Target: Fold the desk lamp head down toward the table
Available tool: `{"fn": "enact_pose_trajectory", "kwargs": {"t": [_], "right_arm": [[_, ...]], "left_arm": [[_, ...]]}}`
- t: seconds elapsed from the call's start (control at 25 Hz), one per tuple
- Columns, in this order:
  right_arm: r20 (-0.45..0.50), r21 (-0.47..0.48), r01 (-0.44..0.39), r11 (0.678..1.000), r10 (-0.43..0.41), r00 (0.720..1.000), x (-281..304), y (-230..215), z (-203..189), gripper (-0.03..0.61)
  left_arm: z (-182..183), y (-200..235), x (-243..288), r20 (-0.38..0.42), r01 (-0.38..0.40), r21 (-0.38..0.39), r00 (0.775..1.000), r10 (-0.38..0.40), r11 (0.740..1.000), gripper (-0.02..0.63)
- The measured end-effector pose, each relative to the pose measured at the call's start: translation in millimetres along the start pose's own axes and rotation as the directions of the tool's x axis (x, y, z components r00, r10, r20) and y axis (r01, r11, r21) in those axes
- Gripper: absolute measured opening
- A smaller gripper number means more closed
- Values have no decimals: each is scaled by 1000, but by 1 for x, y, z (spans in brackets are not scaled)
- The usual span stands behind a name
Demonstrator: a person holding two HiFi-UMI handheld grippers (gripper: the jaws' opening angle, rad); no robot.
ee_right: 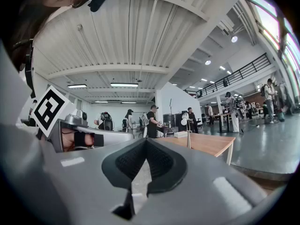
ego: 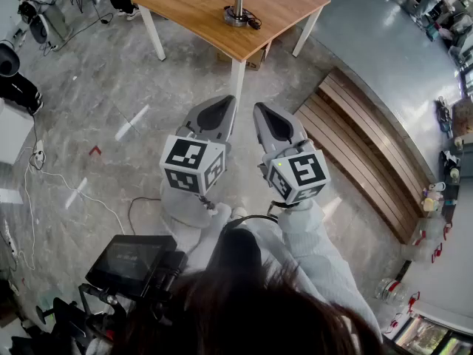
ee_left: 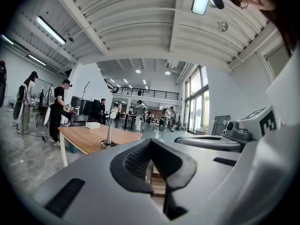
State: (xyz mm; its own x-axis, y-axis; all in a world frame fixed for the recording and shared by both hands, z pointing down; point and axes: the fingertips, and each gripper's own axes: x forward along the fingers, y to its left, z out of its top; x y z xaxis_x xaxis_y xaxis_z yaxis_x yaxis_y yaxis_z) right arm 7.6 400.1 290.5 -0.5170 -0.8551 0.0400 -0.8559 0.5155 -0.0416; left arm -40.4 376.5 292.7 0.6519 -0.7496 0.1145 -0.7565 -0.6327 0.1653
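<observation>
A wooden worktop (ego: 194, 4) on white legs stands at 12 o'clock in the head view, well apart from the person. The desk lamp (ego: 237, 12) stands on it, its round base near the worktop's middle and its stem upright. In the left gripper view a white box (ee_left: 92, 124) lies on the worktop behind the lamp. The floor (ego: 96, 87) is grey and marbled, with a white cable (ego: 44, 177) trailing at 9 o'clock. Slatted wooden boards (ego: 369, 143) run along the floor at 3 o'clock. Strip lights (ee_left: 51, 30) hang under a ribbed white ceiling, and people (ee_left: 58, 110) stand beyond the worktop. The left gripper (ego: 219, 108) and right gripper (ego: 270, 117) are side by side, both pointing toward 12 o'clock with their jaws closed together and nothing between them.
</observation>
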Motion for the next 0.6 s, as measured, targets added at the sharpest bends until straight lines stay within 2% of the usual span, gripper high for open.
{"fn": "enact_pose_trajectory", "kwargs": {"t": [0.6], "right_arm": [[-2, -6, -8, 1000, 8, 1000, 3, -2, 3, 2]], "left_arm": [[0, 2, 4, -14, -11, 2, 1000, 11, 1000, 0]]}}
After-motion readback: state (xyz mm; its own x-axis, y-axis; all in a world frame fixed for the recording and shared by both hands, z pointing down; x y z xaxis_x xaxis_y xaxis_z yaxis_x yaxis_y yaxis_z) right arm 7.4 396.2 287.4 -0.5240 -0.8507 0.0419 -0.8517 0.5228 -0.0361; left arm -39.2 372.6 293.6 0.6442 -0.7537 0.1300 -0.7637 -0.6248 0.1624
